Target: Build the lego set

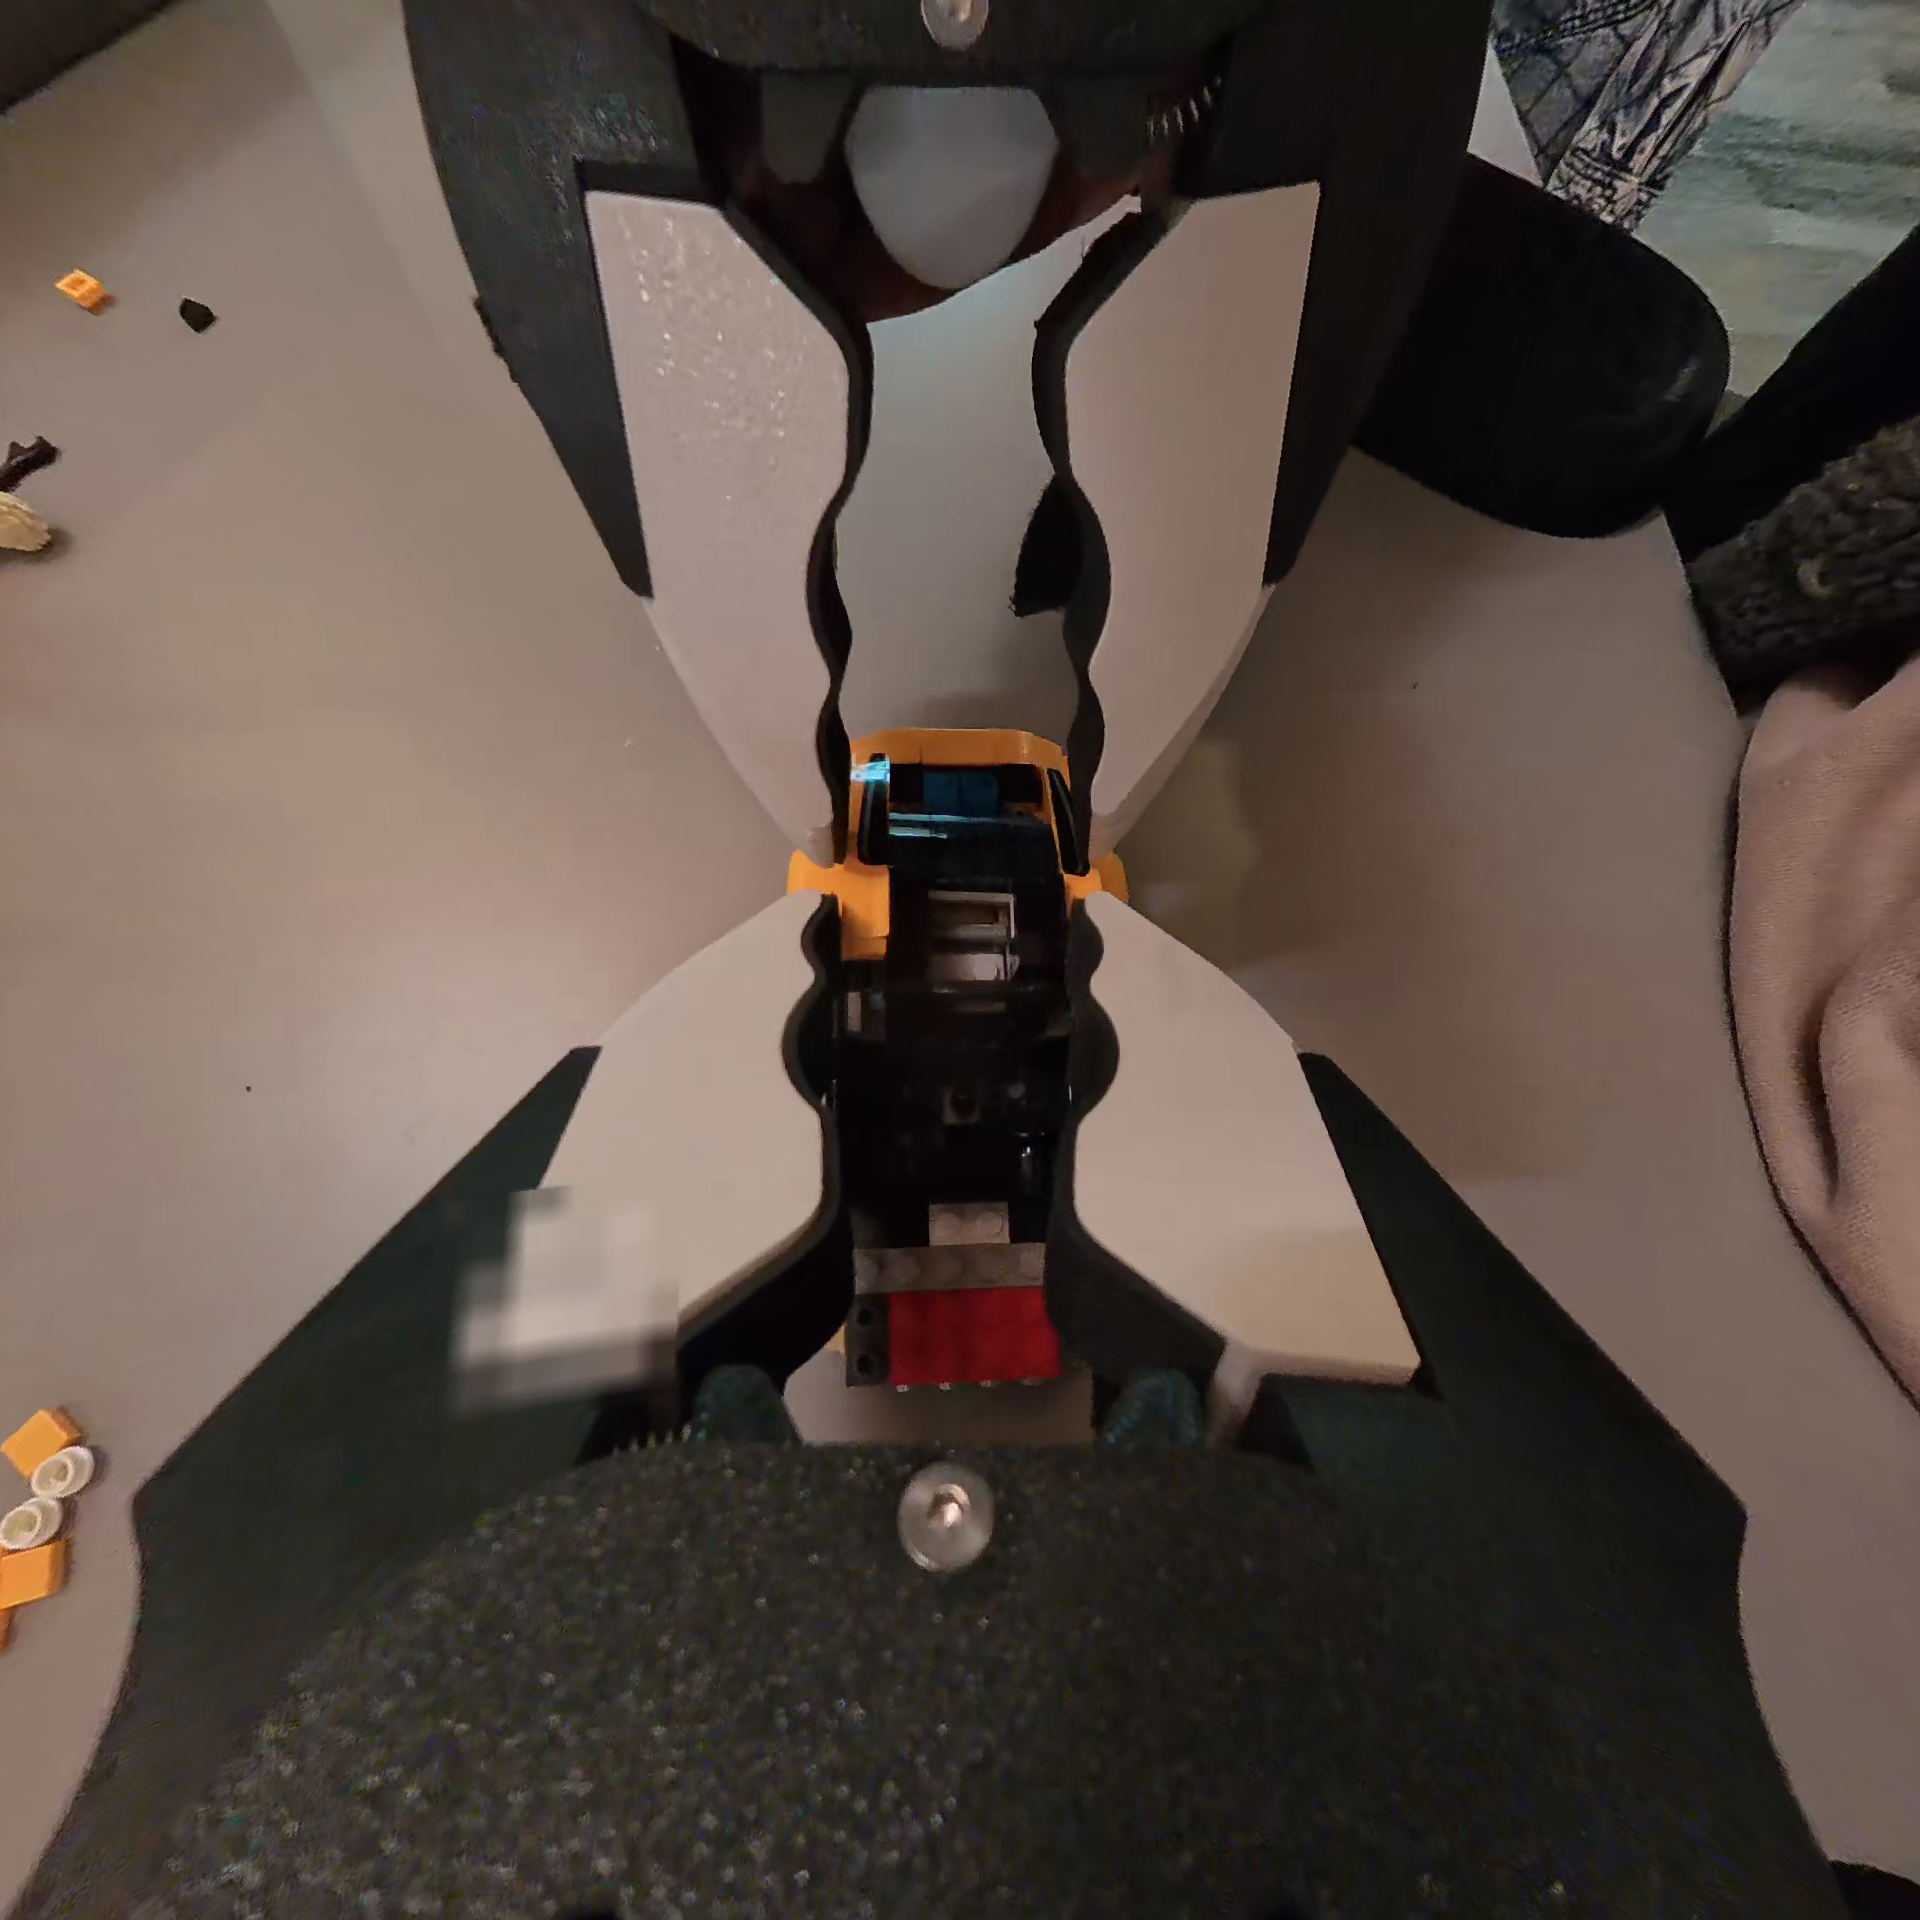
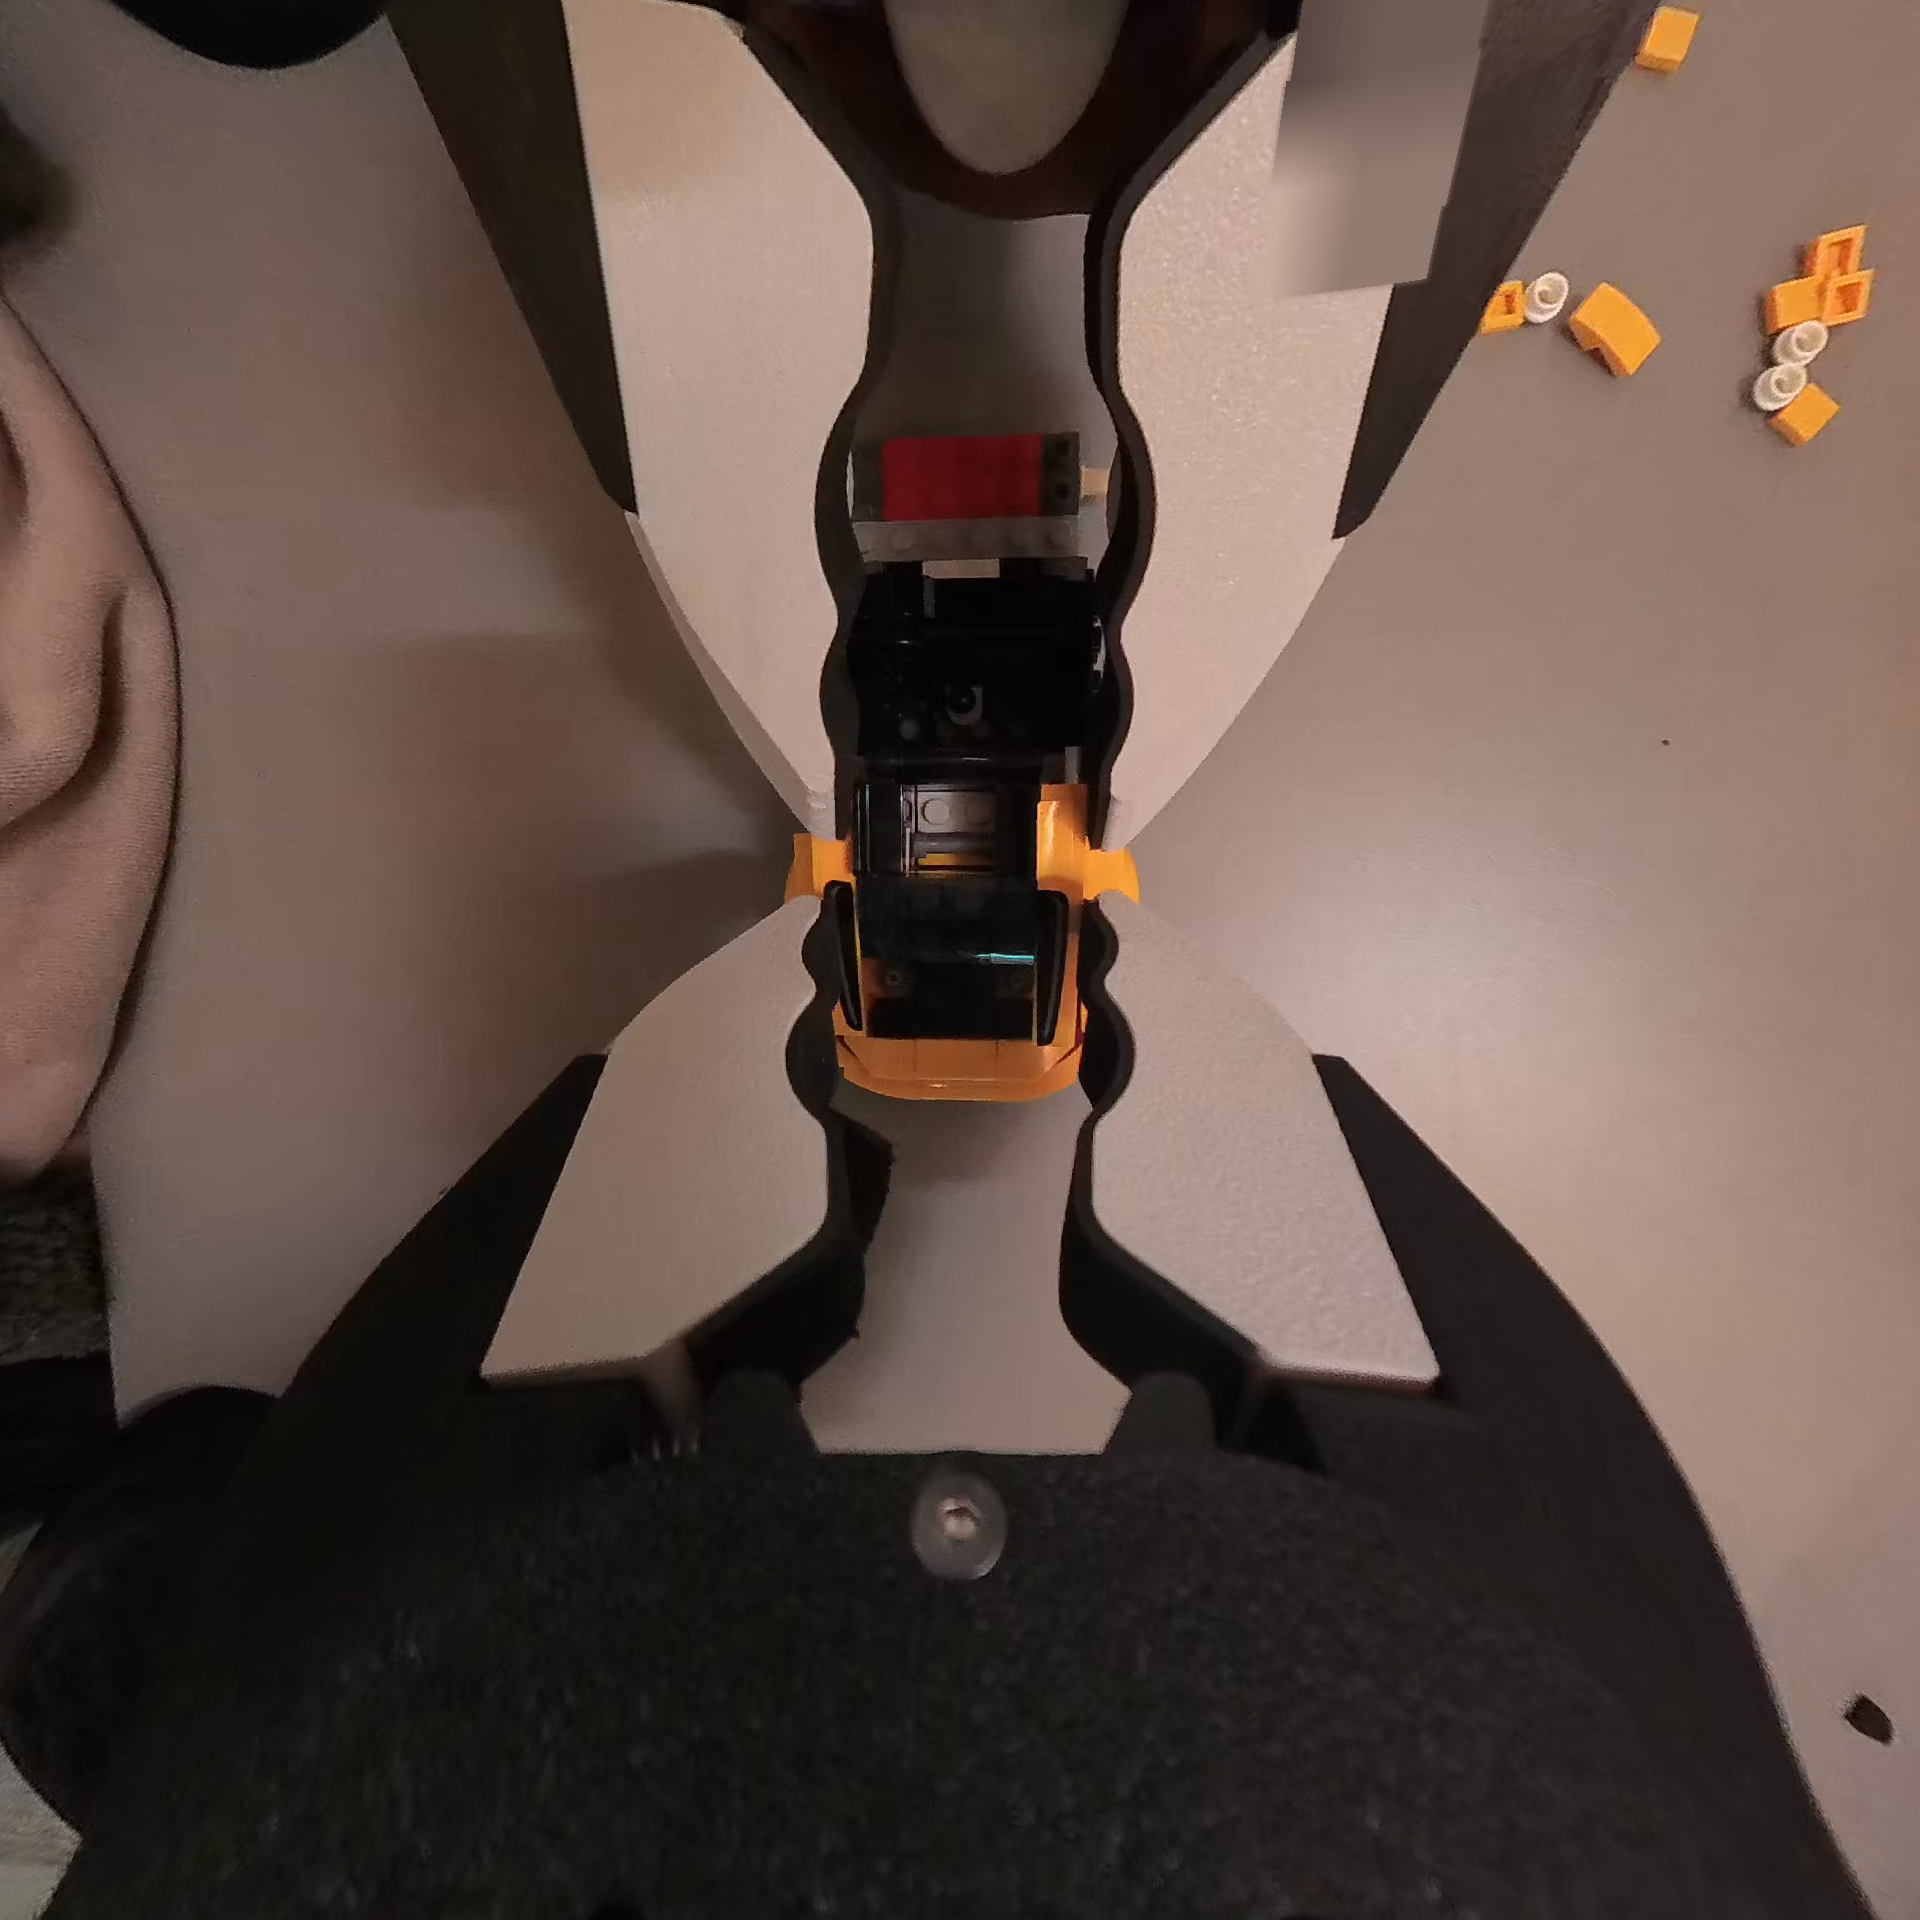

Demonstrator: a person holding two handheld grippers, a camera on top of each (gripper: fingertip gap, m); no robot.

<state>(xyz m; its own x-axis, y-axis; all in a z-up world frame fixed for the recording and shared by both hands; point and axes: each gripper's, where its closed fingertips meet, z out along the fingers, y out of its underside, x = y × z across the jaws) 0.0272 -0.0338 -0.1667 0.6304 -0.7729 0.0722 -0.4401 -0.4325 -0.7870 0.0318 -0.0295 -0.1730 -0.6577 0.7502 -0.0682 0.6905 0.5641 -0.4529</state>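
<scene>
A partly built lego car (image 1: 951,1101) lies on the pale table (image 1: 364,831), with an orange front, a black middle and a red rear block. My left gripper (image 1: 951,914) comes in from the bottom of the left wrist view and is shut on the car's black and red rear half. My right gripper (image 1: 956,831) faces it from the top and is shut on the orange front. In the right wrist view the car (image 2: 966,675) sits between the right gripper (image 2: 956,925) below and the left gripper (image 2: 961,821) above, their tips nearly touching.
Loose orange pieces (image 2: 1610,327) and white round studs (image 2: 1792,358) lie at the upper right of the right wrist view; they also show in the left wrist view (image 1: 36,1439). A small black piece (image 1: 195,314) lies far left. A person's sleeve (image 1: 1829,987) is beside the table. Left and right tips are no more than a few centimetres apart.
</scene>
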